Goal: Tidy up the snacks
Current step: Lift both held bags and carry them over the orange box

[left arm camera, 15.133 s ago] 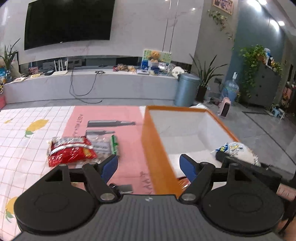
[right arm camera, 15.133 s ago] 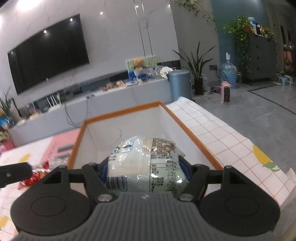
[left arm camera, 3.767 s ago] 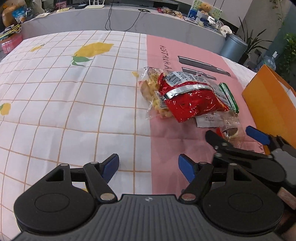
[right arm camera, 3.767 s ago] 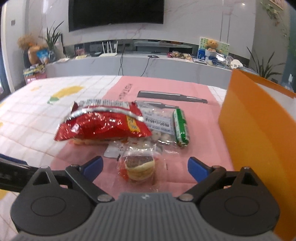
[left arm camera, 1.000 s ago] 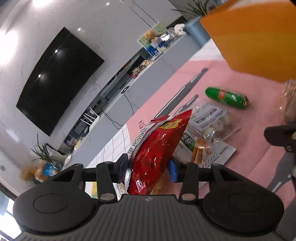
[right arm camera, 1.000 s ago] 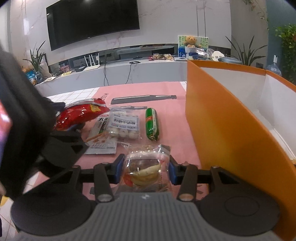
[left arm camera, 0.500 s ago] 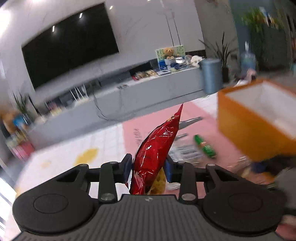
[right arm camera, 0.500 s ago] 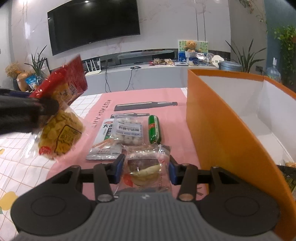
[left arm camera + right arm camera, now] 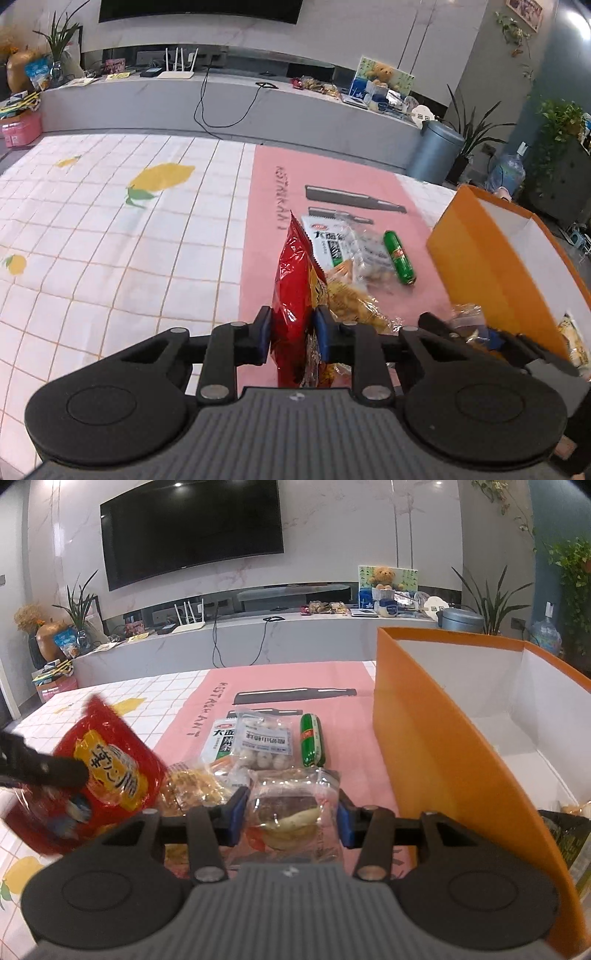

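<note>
My left gripper is shut on a red snack bag, held on edge above the table; the same red snack bag hangs at the left of the right wrist view. My right gripper is shut on a clear-wrapped pastry, low over the pink mat. Right of it stands the orange box, open at the top, with packets in its near corner. On the mat lie a green sausage stick, a clear packet of white balls and a green-and-white packet.
A checked tablecloth with lemon prints covers the table left of the pink mat. Beyond the table run a grey TV bench, a metal bin and potted plants.
The left gripper has lifted the red bag off the mat and rolled upright, carrying it up and towards the left. The right gripper and its pastry have stayed put.
</note>
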### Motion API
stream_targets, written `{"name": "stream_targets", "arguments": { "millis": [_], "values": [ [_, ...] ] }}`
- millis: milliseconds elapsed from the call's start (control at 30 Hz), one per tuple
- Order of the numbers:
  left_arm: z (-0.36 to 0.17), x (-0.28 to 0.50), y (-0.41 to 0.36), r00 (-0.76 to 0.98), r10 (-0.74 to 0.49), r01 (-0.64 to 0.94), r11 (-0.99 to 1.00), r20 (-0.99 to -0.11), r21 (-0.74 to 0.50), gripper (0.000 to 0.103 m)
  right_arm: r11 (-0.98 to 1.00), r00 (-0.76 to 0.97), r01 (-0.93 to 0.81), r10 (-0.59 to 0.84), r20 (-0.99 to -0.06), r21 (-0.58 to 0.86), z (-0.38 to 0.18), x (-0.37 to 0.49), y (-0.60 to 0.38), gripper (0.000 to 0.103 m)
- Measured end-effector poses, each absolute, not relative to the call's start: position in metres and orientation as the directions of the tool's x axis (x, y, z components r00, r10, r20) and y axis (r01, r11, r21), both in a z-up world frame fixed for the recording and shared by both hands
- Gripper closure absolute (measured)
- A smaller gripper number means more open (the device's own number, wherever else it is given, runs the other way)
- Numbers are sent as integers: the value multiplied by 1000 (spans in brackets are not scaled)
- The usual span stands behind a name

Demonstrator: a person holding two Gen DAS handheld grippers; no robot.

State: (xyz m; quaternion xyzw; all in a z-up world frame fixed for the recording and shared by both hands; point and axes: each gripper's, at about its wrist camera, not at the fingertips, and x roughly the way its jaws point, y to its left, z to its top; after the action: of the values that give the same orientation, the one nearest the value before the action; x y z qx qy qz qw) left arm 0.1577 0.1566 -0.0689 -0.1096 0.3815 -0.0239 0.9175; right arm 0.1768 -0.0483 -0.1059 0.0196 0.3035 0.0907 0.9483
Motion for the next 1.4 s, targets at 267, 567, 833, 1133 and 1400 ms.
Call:
{"name": "stream_targets", "arguments": {
  "millis": [267, 567, 833, 1133, 1400],
  "values": [
    [-86, 160, 150, 726, -214, 24, 957, -653, -288, 70, 984, 784, -157, 176, -595, 84, -113, 185, -46, 57],
    [-123, 184, 152, 638, -478, 92, 826, -604, -556, 51, 986, 781, -146, 167, -601, 85, -116, 188, -47, 57],
    [-134, 185, 168, 649, -564, 100, 728, -510, -678, 72, 989, 771, -115, 145, -620, 89, -121, 190, -49, 57],
    [-139, 189, 170, 615, -642, 123, 652, -458, -748, 72, 986, 760, -118, 167, -628, 119, -123, 190, -49, 57],
    [-147, 191, 155, 601, -606, 112, 710, -522, -695, 75, 982, 757, -150, 190, -625, 117, -123, 188, -45, 57]
  ]
}}
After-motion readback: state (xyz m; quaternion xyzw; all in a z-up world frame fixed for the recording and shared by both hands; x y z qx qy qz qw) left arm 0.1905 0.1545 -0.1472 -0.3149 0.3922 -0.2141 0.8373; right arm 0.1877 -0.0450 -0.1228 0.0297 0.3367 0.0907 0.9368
